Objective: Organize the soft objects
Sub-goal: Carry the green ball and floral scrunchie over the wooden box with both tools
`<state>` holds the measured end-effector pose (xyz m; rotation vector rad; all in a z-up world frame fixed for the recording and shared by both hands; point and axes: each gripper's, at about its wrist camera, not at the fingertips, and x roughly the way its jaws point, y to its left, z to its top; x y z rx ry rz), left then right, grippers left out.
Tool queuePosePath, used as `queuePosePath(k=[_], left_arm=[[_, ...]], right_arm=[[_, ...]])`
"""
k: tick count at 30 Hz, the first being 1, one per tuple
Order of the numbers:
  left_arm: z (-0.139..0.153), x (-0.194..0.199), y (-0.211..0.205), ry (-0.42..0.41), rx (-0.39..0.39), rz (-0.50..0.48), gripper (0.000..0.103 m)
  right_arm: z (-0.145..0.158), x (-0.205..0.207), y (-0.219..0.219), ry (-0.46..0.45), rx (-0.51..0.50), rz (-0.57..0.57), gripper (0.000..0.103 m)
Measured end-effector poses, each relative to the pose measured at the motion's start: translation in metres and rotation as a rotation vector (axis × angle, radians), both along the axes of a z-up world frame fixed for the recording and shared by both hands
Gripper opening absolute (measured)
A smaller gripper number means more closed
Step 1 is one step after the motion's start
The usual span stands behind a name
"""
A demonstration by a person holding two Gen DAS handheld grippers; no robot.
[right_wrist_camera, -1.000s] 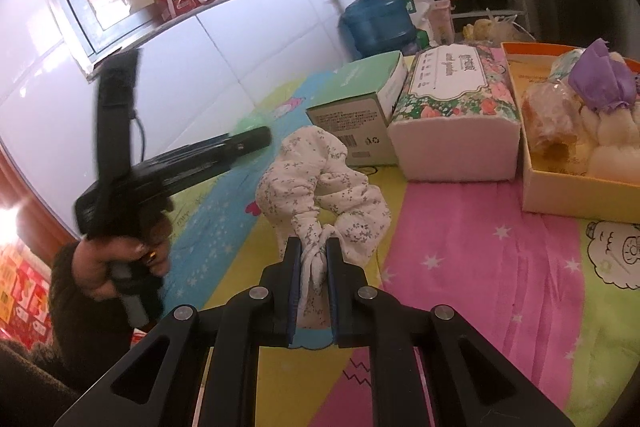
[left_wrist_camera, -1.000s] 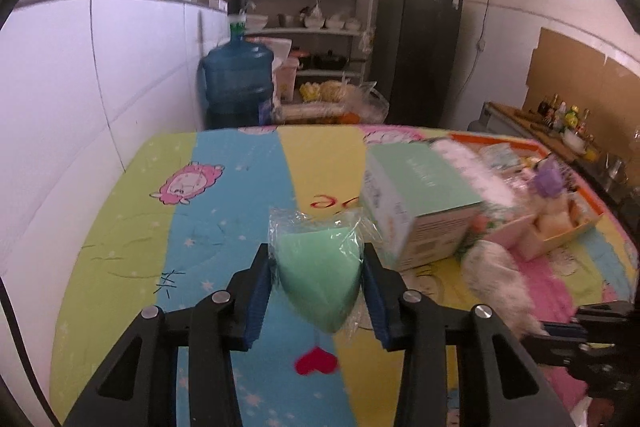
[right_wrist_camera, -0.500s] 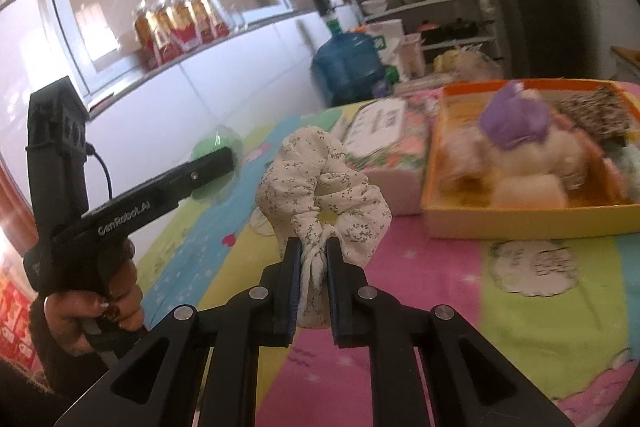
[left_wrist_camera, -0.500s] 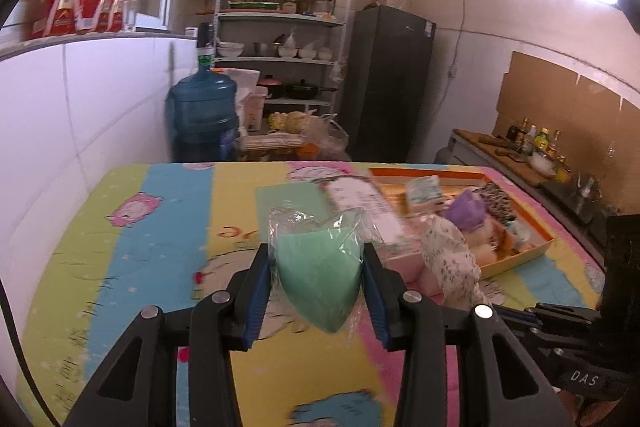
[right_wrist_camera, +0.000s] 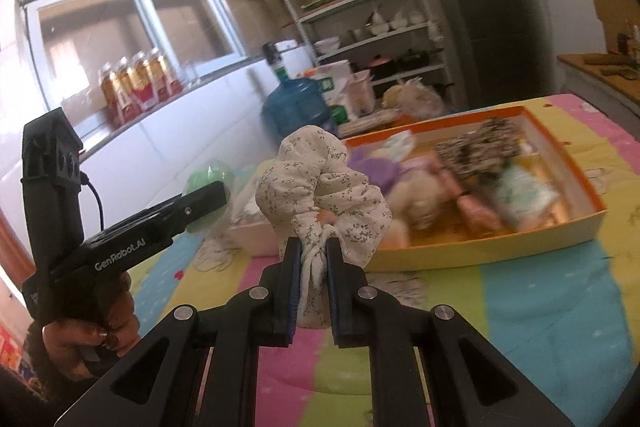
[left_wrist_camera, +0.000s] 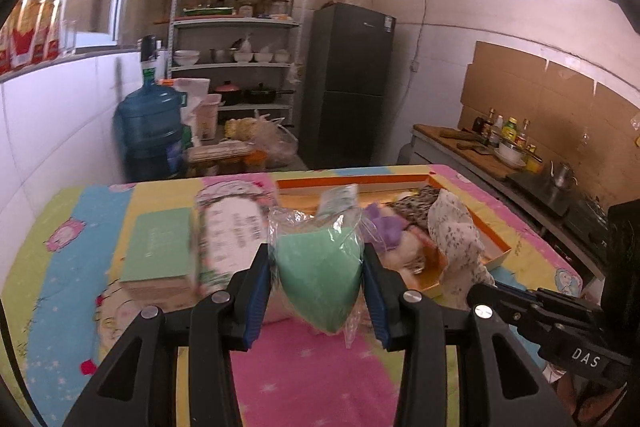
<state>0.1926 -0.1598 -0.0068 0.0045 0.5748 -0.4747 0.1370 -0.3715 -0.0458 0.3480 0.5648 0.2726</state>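
Observation:
My left gripper (left_wrist_camera: 316, 287) is shut on a green sponge in clear plastic wrap (left_wrist_camera: 318, 281) and holds it above the table, in front of the tissue pack. My right gripper (right_wrist_camera: 313, 267) is shut on a white floral scrunchie (right_wrist_camera: 320, 187) and holds it up just before the orange box (right_wrist_camera: 560, 227). The box holds several soft items: a purple piece (right_wrist_camera: 376, 167), a leopard scrunchie (right_wrist_camera: 476, 147), plush things. The right gripper with the scrunchie (left_wrist_camera: 456, 235) shows at right in the left wrist view; the left gripper with the sponge (right_wrist_camera: 204, 183) shows at left in the right wrist view.
A floral tissue pack (left_wrist_camera: 228, 239) and a green box (left_wrist_camera: 158, 247) lie left of the orange box (left_wrist_camera: 496, 247) on the colourful tablecloth (left_wrist_camera: 312, 379). A blue water jug (left_wrist_camera: 150, 131), shelves and a fridge stand behind the table. A counter runs along the right.
Both grippers have swung right and forward toward the orange box, each still holding its object. The box now sits closer and more central in both views.

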Motion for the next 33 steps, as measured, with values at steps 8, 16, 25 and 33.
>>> queuePosePath(k=[8, 16, 25, 33], left_arm=[[0.003, 0.004, -0.055, -0.008, 0.014, -0.042, 0.043], [-0.003, 0.016, -0.102, -0.006, 0.011, -0.065, 0.043], [-0.016, 0.037, -0.132, 0.008, 0.029, -0.048, 0.043], [-0.025, 0.057, -0.154, 0.013, 0.047, -0.023, 0.043]], right_arm=[[0.002, -0.005, -0.058, -0.011, -0.013, -0.093, 0.013], [0.001, -0.004, -0.101, -0.012, -0.028, -0.171, 0.013], [-0.007, 0.01, -0.132, -0.004, -0.018, -0.205, 0.013], [-0.014, 0.038, -0.14, 0.024, -0.028, -0.184, 0.014]])
